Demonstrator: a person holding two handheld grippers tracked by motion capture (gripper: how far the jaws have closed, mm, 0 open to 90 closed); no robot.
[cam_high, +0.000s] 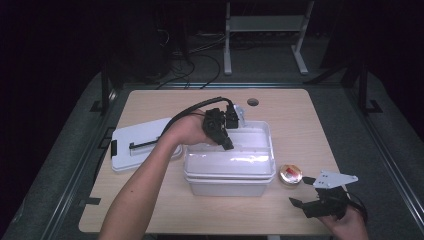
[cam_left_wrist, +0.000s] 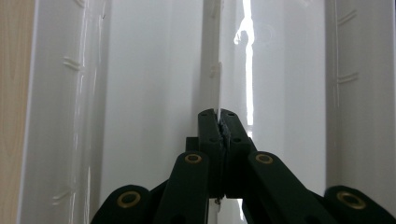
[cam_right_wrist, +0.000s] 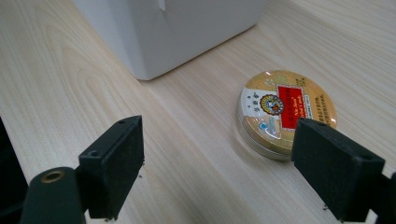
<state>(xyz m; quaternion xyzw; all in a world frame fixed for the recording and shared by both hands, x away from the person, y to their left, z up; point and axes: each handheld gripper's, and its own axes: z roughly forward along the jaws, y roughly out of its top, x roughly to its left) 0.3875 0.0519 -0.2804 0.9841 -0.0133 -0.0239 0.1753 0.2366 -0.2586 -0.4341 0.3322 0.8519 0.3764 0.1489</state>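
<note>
Left hand-held gripper (cam_high: 226, 142) pinches thin wall of white bin (cam_high: 230, 172) mid-desk. Right hand-held gripper (cam_high: 305, 192) spread, near front-right corner beside round tin (cam_high: 290, 174); likely tin grasp next, needing forward reach.

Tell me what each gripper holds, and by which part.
Left gripper pinches a thin white divider in the bin by its top edge. Right gripper holds nothing.

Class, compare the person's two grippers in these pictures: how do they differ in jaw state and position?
The left gripper is shut on the white box's rim; the right gripper is open, holding nothing. The left is over the box; the right is low over the table beside the round tin. Both have black jaws.
</note>
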